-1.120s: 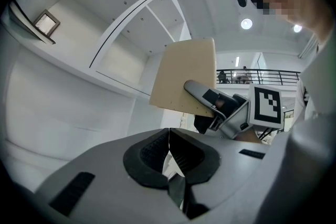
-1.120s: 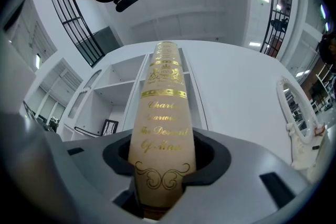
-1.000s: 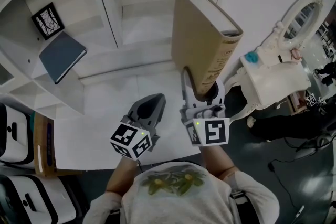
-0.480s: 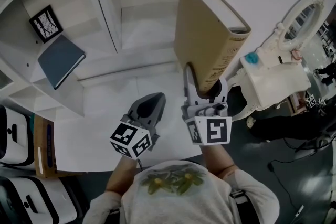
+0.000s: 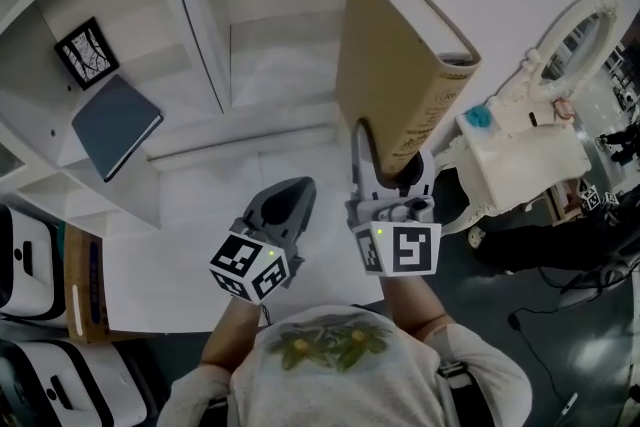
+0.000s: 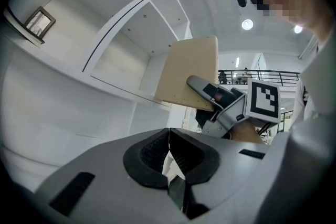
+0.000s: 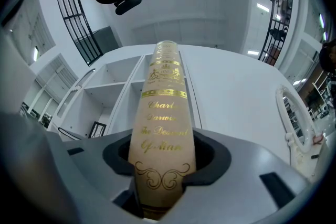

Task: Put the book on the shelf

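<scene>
Where right gripper (image 5: 390, 171) clamps its base, thick tan book (image 5: 395, 55), gilt-lettered spine.

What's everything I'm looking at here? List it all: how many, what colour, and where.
book: one, tan with gold lettering on its spine, upright in the right tool, in front of the shelf
shelf: one, white, open compartments, ahead
second book: one, dark blue-grey, lying flat in a left compartment
framed picture: one, black frame, next to the second book
table: one, white, below the tools
mirror stand: one, white and ornate, far right
shirt: one, light with a green print, bottom edge of the head view
left tool: one, grey, shut and empty, above the table
right tool: one, grey, shut on the book's lower end
</scene>
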Demonstrator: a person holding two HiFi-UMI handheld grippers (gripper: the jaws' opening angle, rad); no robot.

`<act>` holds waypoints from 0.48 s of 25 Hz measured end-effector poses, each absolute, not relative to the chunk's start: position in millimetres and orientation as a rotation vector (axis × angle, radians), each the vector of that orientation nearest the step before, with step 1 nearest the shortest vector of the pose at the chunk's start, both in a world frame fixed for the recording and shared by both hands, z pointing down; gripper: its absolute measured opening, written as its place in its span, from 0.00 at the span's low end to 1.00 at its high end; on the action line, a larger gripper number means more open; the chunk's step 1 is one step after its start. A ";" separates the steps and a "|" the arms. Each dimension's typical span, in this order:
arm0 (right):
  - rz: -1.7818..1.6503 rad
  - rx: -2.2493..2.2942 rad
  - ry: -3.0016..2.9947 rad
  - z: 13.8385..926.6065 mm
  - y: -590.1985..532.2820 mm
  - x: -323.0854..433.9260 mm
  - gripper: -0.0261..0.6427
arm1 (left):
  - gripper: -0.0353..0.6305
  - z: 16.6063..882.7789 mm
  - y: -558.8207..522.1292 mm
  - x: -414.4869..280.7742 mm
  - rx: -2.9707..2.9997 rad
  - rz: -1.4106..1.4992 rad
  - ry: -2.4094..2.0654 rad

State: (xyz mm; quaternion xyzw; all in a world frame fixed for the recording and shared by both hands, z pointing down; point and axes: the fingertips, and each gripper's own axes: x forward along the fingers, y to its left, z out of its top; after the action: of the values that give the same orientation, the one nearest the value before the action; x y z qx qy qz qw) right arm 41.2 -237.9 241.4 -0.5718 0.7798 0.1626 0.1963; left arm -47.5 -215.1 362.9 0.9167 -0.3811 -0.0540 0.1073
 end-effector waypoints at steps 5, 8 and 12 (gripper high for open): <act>0.492 -1.617 2.184 239.6 -238.5 38.4 0.38 | 0.09 362.9 -219.8 -47.2 2.697 -0.154 -1.117; 0.496 -1.619 2.181 239.4 -237.9 37.3 0.38 | 0.09 363.3 -221.7 -46.7 2.701 -0.152 -1.110; 0.506 -1.619 2.168 236.4 -238.2 37.5 0.38 | 0.09 362.3 -225.5 -48.0 2.703 -0.157 -1.105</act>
State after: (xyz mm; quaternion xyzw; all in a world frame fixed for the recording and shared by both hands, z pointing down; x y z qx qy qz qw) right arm 37.5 -238.2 236.4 -0.5771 0.7726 0.1805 0.1932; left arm -48.0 -225.5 362.3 0.9188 -0.3758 -0.0533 0.1085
